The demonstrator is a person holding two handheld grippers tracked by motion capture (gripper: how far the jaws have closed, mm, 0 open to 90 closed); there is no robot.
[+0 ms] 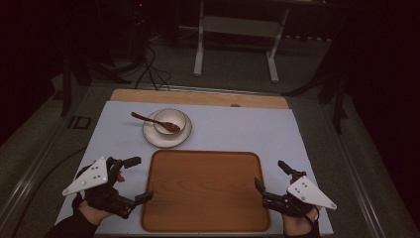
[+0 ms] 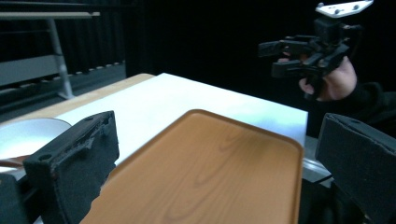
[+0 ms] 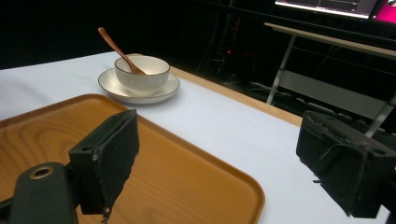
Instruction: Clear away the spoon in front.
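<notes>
**A:** Two hand-held grippers flank a wooden tray [image 1: 205,191] on a white-covered table [image 1: 237,129]. What could go wrong from here?

**B:** Probably the tray itself. The left gripper [image 1: 136,178] sits at the tray's left edge, the right gripper [image 1: 270,176] at its right edge, and neither touches the rim. If one side closes on the rim before the other, or higher, the tray could tilt or skid across the cloth. A shallow bite on that low, rounded lip could also slip off.

**A:** And the crockery?

**B:** The bowl [image 1: 170,121] stands on a saucer [image 1: 151,135] beyond the tray's far left corner, apart from it, with a wooden spoon [image 1: 148,119] leaning inside, handle out to the left. A tray pushed forward could knock the saucer and tip the spoon out.

**A:** How are the hands posed?

**B:** Both forearms enter from the near side of the tray, hands low and turned inward toward it. Each gripper's jaws are spread wide and empty; in the gripper views the tray's surface shows between the black pads [image 3: 112,158].
</notes>
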